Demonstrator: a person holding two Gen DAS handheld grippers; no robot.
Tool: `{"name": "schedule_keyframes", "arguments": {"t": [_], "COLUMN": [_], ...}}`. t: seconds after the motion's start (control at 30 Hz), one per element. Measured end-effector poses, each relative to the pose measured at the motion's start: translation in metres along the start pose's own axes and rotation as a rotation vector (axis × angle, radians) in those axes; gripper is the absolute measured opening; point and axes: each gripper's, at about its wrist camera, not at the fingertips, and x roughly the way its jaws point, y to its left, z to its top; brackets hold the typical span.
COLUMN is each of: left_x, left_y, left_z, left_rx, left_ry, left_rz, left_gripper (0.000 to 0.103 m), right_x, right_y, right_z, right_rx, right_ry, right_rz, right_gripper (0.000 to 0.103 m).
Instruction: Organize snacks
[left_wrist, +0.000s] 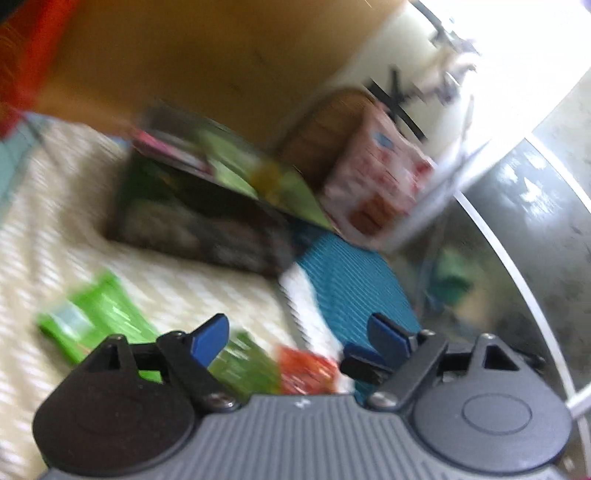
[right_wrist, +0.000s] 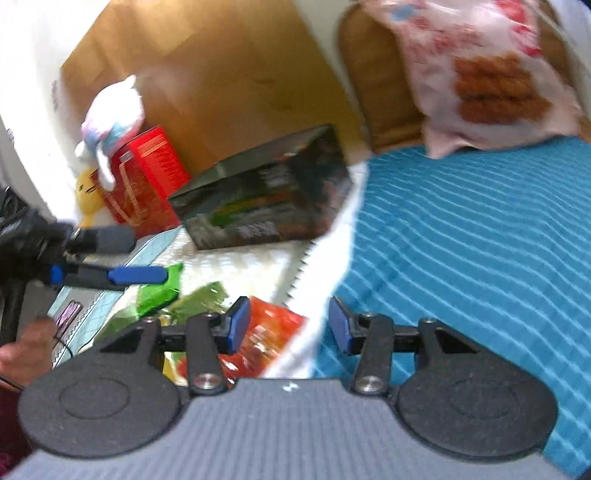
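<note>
My left gripper (left_wrist: 298, 339) is open, with nothing between its blue pads. It hovers over the cream mat (left_wrist: 55, 206), where a green packet (left_wrist: 92, 321), a second green packet (left_wrist: 247, 365) and an orange packet (left_wrist: 308, 373) lie loose. My right gripper (right_wrist: 289, 328) is open too, and the orange packet (right_wrist: 269, 332) lies under its left pad without being gripped. Green packets (right_wrist: 159, 291) lie to its left. A pink-and-white snack bag (right_wrist: 480, 81) leans in a woven basket (right_wrist: 373, 92) at the back. Both views are blurred.
A dark flat box (left_wrist: 199, 225) lies on the mat with packets on top, in front of a large cardboard box (left_wrist: 203, 55). A red box (right_wrist: 147, 177) and a plush toy (right_wrist: 110, 122) stand at the left. A teal mat (right_wrist: 461, 240) covers the right, by the glass table edge (left_wrist: 517, 258).
</note>
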Motion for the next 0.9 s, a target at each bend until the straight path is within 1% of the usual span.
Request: {"name": "schedule_keyframes", "arguments": {"t": [0.03,0.1,0.13,0.17,0.2,0.27,0.33,0.4,0.47,0.53,0.63,0.73,0.77,0.9], "left_x": [0.006,0.015,0.019,0.024,0.027,0.031,0.033,0.033,0.031,0.029,0.029,0.029,0.029,0.029], "left_y": [-0.006,-0.015,-0.017,-0.018,-0.017,-0.017,-0.016,-0.017,-0.015,-0.014,-0.016,-0.016,-0.016,-0.017], "left_z": [-0.005,-0.016,-0.021,-0.026,-0.031,-0.039,-0.043,-0.046,-0.050,-0.051,-0.052,-0.052,-0.052,-0.053], "left_rx": [0.009,0.026,0.032,0.035,0.033,0.032,0.033,0.032,0.044,0.055,0.063,0.069,0.070,0.073], "left_ry": [0.023,0.068,0.086,0.107,0.125,0.147,0.150,0.151,0.146,0.141,0.140,0.136,0.134,0.127], "left_rz": [-0.019,-0.046,-0.049,-0.047,-0.032,0.016,0.038,0.048,0.073,0.084,0.096,0.099,0.099,0.099], "left_gripper": [0.081,0.074,0.072,0.068,0.063,0.059,0.057,0.054,0.051,0.050,0.050,0.050,0.050,0.050], "right_x": [-0.002,-0.003,-0.002,-0.003,-0.003,-0.002,-0.003,-0.006,-0.007,-0.002,0.014,0.032,0.036,0.025], "right_y": [-0.006,-0.016,-0.019,-0.022,-0.022,-0.019,-0.017,-0.019,-0.019,-0.019,-0.016,-0.016,-0.016,-0.018], "right_z": [-0.002,-0.004,-0.006,-0.008,-0.009,-0.010,-0.010,-0.007,0.000,0.008,0.018,0.020,0.017,0.007], "right_rx": [0.039,0.122,0.156,0.180,0.193,0.201,0.200,0.199,0.192,0.169,0.124,0.105,0.108,0.154], "right_ry": [0.003,0.011,0.015,0.013,0.011,0.014,0.009,-0.016,-0.038,-0.040,-0.005,0.069,0.094,0.126], "right_rz": [0.006,0.035,0.049,0.062,0.072,0.082,0.086,0.090,0.097,0.104,0.104,0.112,0.112,0.182], "right_gripper": [0.050,0.049,0.049,0.049,0.048,0.047,0.044,0.044,0.044,0.044,0.044,0.044,0.042,0.042]}}
